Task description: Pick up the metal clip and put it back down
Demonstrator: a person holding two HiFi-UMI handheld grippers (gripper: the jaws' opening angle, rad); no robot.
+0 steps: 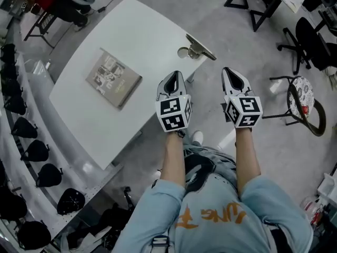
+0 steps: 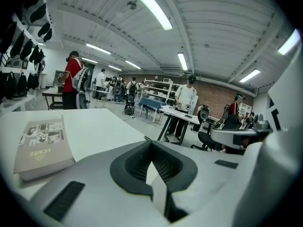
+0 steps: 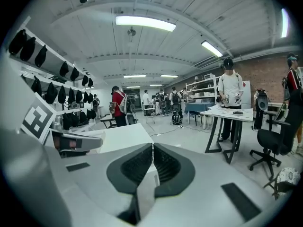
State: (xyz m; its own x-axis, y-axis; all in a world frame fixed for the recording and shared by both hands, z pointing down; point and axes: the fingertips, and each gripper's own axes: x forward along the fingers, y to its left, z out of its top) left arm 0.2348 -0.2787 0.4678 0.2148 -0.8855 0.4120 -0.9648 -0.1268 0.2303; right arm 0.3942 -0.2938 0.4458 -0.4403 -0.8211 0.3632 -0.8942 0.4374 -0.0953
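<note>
Ahead of left gripper [image 1: 172,78] and right gripper [image 1: 232,74], fingers clenched empty, lies the metal clip [image 1: 198,48].

From the head: looks steeply down from well above the bench [image 1: 137,30]. From the left tongs [image 1: 175,75] and right tongs [image 1: 228,71]: looks level along the jaws, close, over the bench into the hall. Shares the book [image 1: 113,79] between head and left gripper views.

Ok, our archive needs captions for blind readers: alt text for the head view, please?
Seen from above, a person holds the left tongs and right tongs, both shut and empty, beside a white table. A metal clip sits at its edge; a book lies mid-table.
</note>
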